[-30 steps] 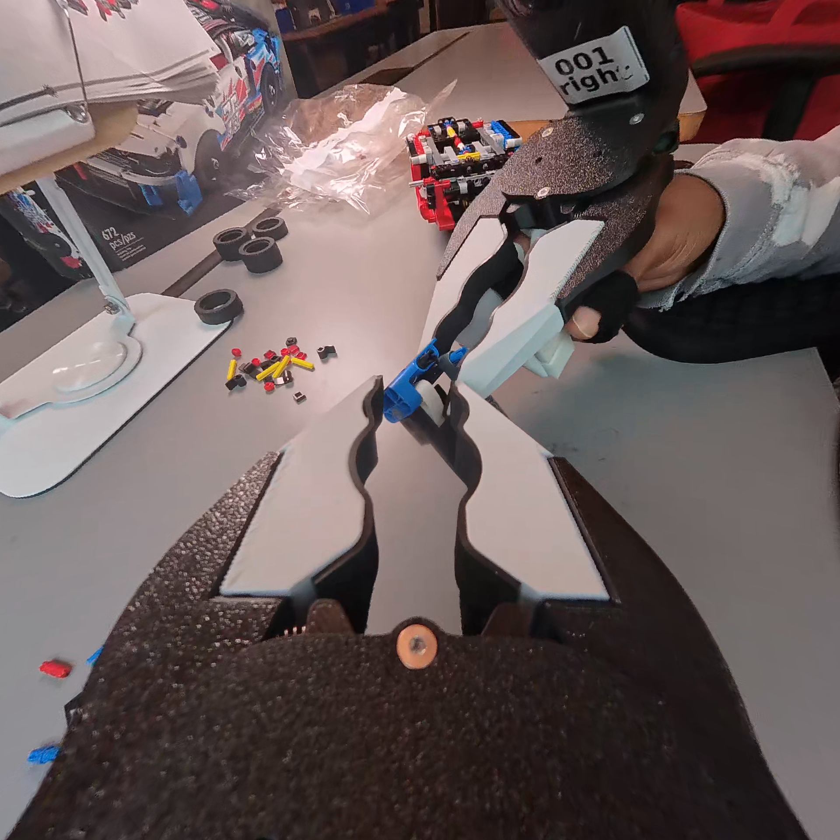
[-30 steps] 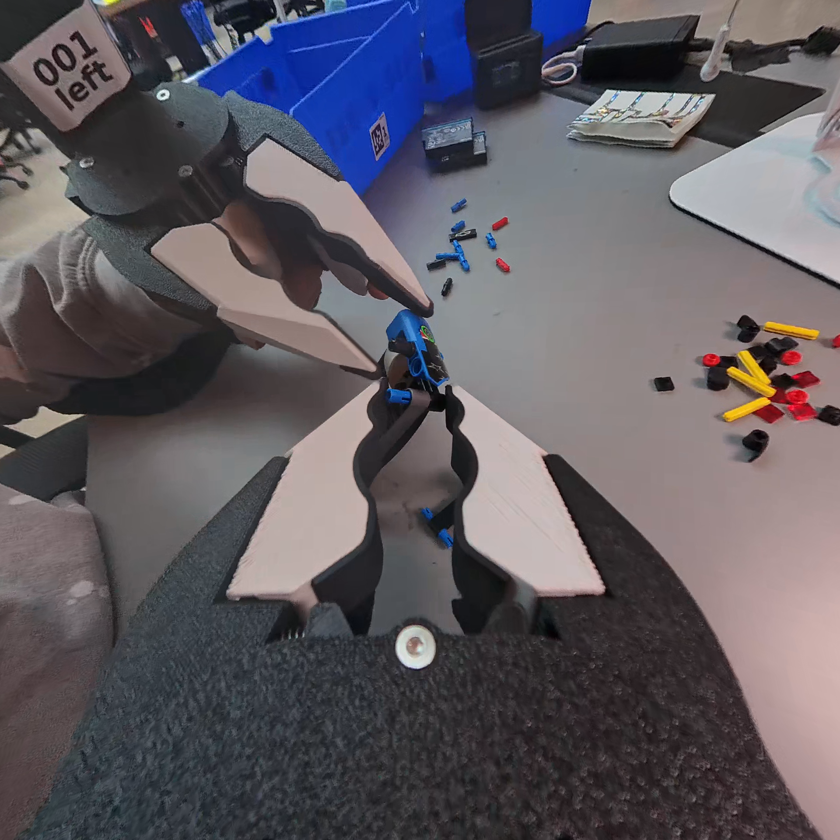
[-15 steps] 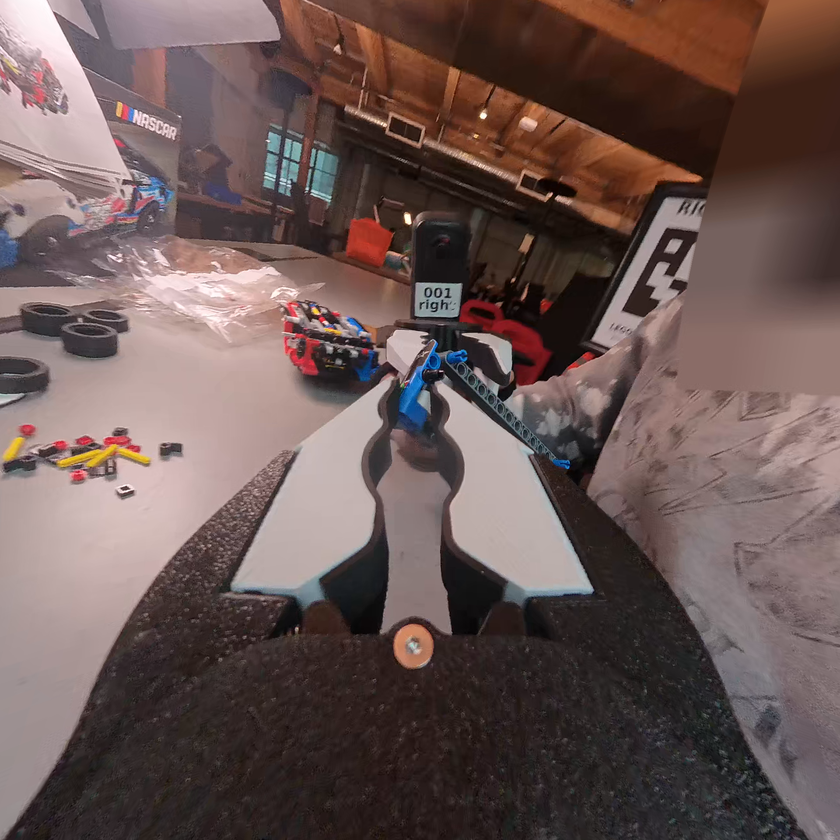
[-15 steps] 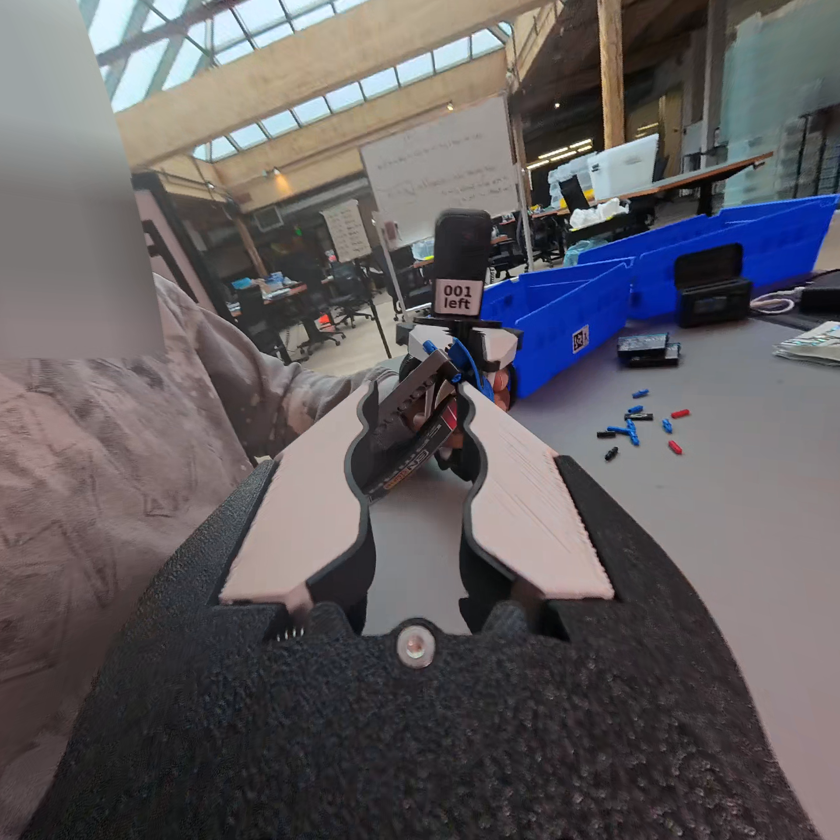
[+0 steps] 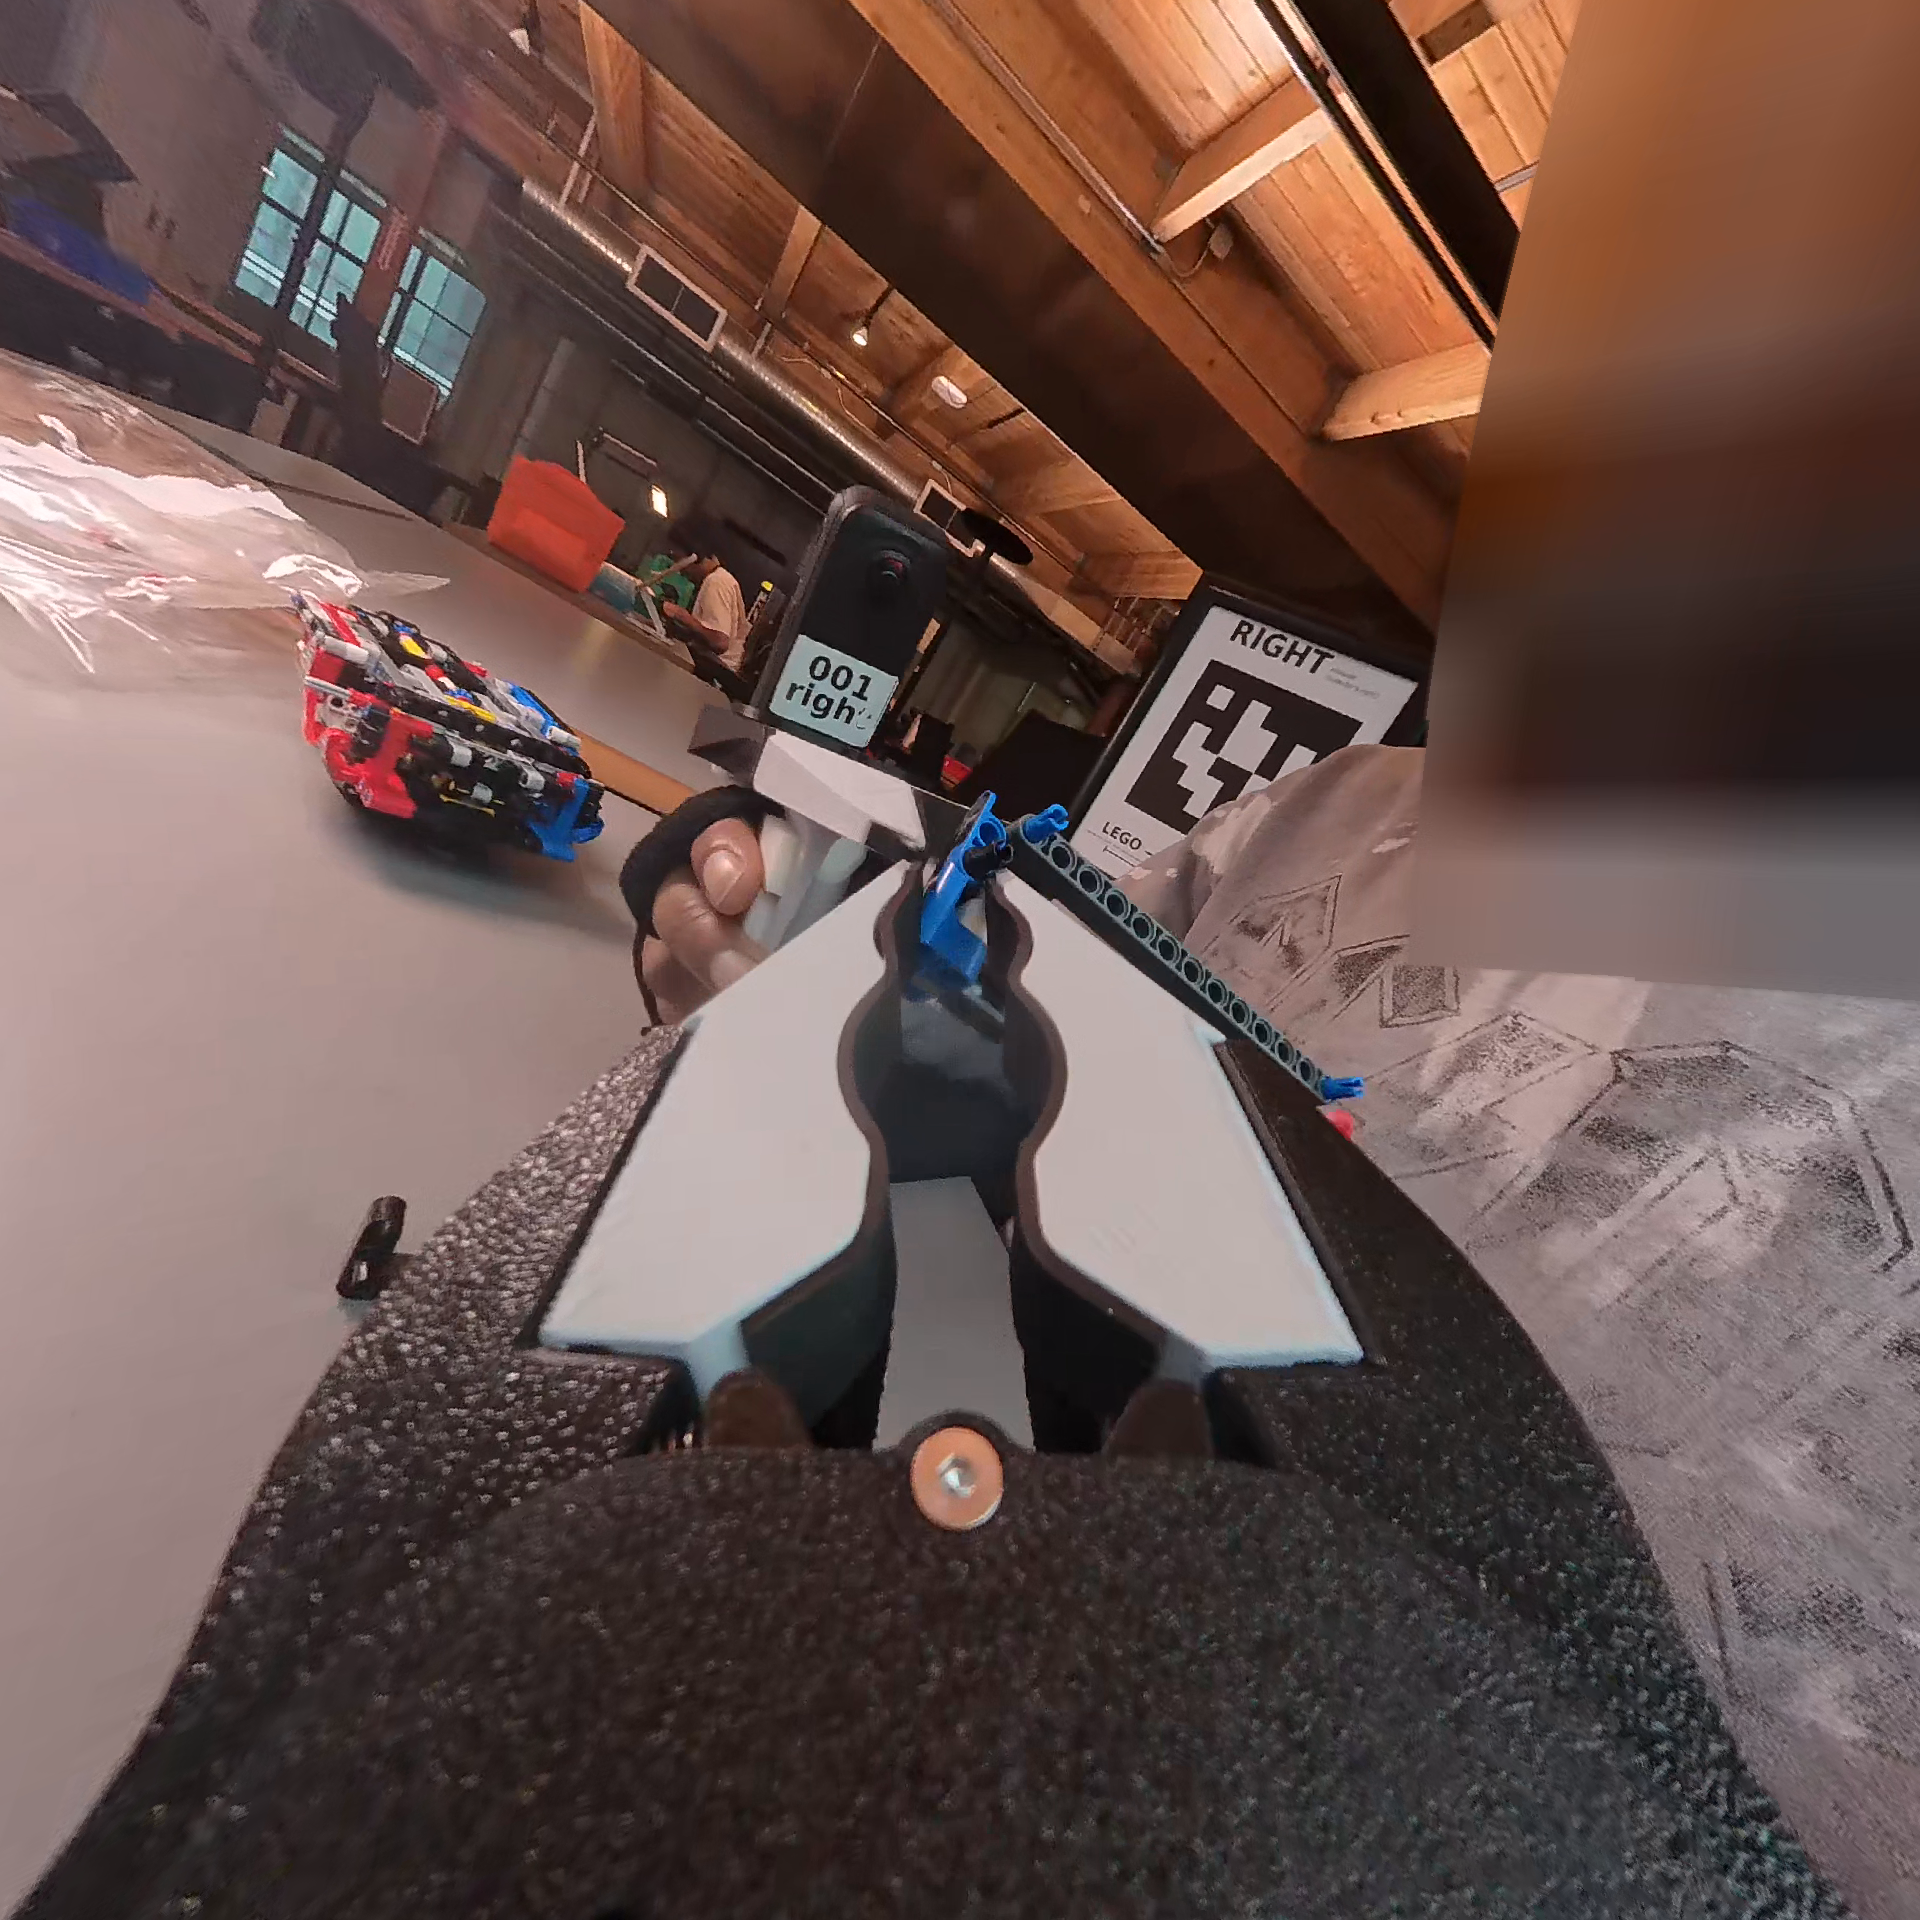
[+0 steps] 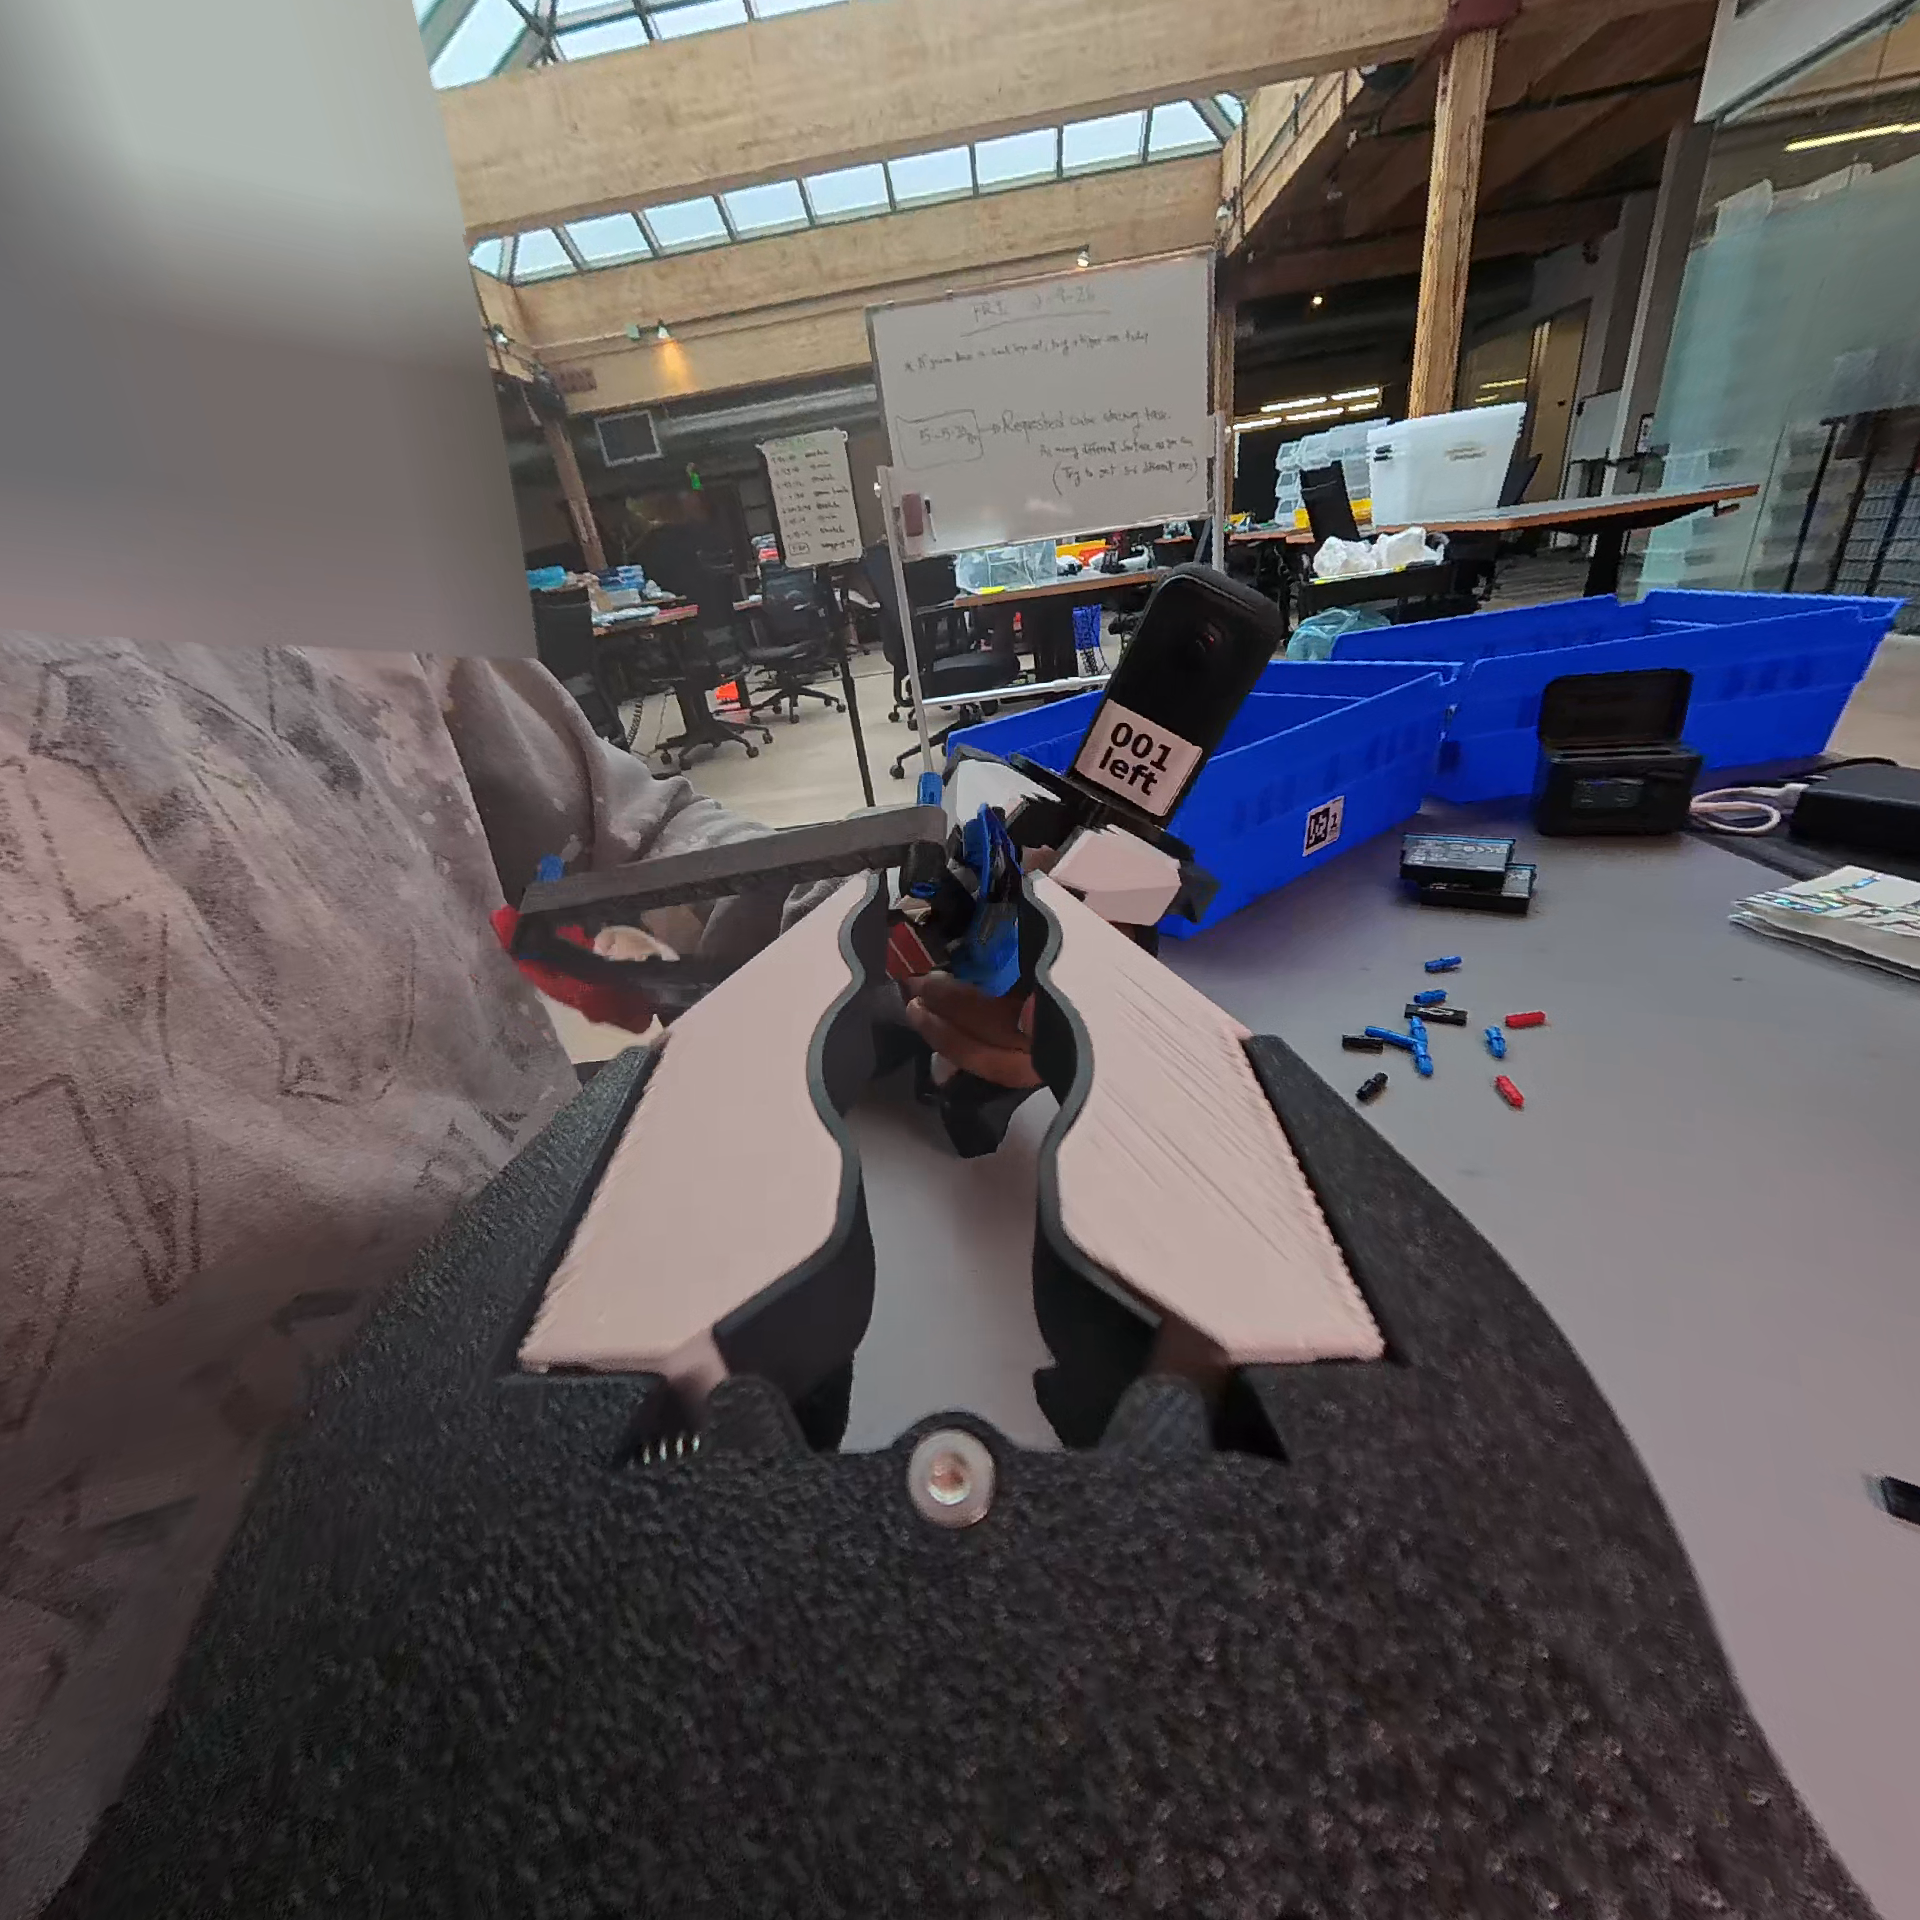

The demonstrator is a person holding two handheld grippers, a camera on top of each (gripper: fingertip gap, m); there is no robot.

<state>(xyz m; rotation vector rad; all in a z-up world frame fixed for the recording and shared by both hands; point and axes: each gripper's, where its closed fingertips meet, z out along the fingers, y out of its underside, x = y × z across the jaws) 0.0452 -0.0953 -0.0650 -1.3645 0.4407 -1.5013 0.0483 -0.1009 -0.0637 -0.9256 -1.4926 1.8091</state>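
Note:
My left gripper (image 5: 951,883) is shut on a small blue brick piece (image 5: 951,920), held up in the air close to a person's grey patterned sleeve. A long dark grey beam with holes (image 5: 1174,961) sticks out from it to the right. My right gripper (image 6: 961,894) faces the left one tip to tip and is shut on the same small blue and black assembly (image 6: 982,914). The beam (image 6: 727,873) runs off to the left there. The right gripper (image 5: 831,810) and its hand show beyond the left tips. The left gripper (image 6: 1101,873) shows beyond the right tips.
A red, black and blue brick chassis (image 5: 447,748) and a clear plastic bag (image 5: 135,540) lie on the grey table (image 5: 208,987). A black pin (image 5: 369,1247) lies near my left gripper. Blue bins (image 6: 1351,748), loose blue and red pins (image 6: 1434,1029), battery packs (image 6: 1465,873) and a booklet (image 6: 1839,914) lie to the right. The grippers are tip to tip, or close to it.
Both grippers have risen from the table and tilted up to near level, still tip to tip on the blue assembly. The long beam now shows on it.

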